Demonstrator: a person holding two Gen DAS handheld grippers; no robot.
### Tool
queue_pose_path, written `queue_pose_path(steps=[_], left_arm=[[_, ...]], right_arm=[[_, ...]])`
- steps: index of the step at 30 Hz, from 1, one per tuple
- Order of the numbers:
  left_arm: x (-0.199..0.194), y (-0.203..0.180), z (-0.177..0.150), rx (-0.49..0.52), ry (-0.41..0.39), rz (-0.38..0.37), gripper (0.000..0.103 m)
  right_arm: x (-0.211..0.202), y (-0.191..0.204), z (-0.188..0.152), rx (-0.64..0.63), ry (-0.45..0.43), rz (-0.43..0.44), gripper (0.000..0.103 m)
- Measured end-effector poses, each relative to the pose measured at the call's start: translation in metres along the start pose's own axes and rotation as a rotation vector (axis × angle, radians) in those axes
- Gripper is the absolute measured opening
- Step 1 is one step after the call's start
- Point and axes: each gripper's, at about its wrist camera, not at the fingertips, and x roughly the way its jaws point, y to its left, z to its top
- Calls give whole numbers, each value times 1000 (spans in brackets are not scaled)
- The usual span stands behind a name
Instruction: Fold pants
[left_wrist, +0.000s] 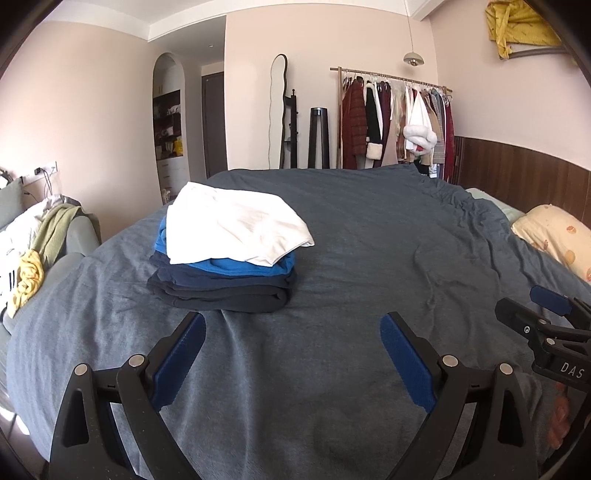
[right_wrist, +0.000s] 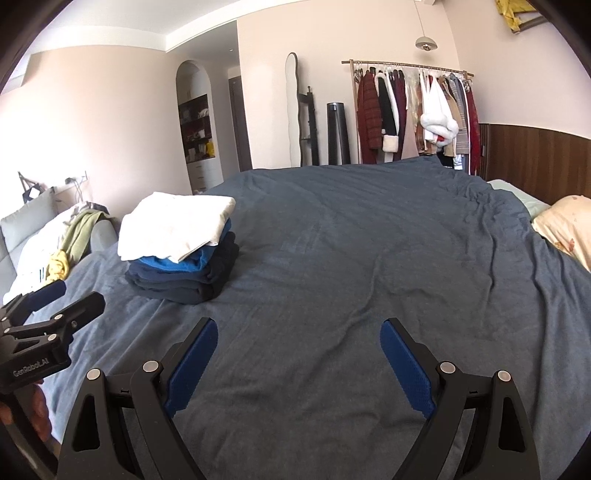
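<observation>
My left gripper (left_wrist: 291, 326) and right gripper (right_wrist: 299, 332) hovered with fingers apart, empty; the stack of folded dark, blue and white pants (left_wrist: 225, 254) lay ahead-left, toward the grey-blue bedspread's (left_wrist: 369, 251) left edge.

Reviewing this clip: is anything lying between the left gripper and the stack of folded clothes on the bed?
Nothing visible. The left gripper, jaws wide apart and empty, hangs over bare blue-grey bedspread just short of the folded stack, white piece on top. The right gripper, also open, is off to the side, not in the path.
</observation>
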Motion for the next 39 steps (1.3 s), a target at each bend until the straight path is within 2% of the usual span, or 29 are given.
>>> queue_pose_path(steps=[3, 20, 39], left_arm=[[-9, -3, -4, -11, -4, -5, 102], [-48, -20, -10, -13, -11, -10, 103], [-57, -26, -10, -12, -13, 3, 103]], right_arm=[[-14, -3, -5, -2, -9, -16, 91], [-65, -20, -17, 9, -50, -37, 91], [-70, -24, -17, 14, -51, -27, 91]])
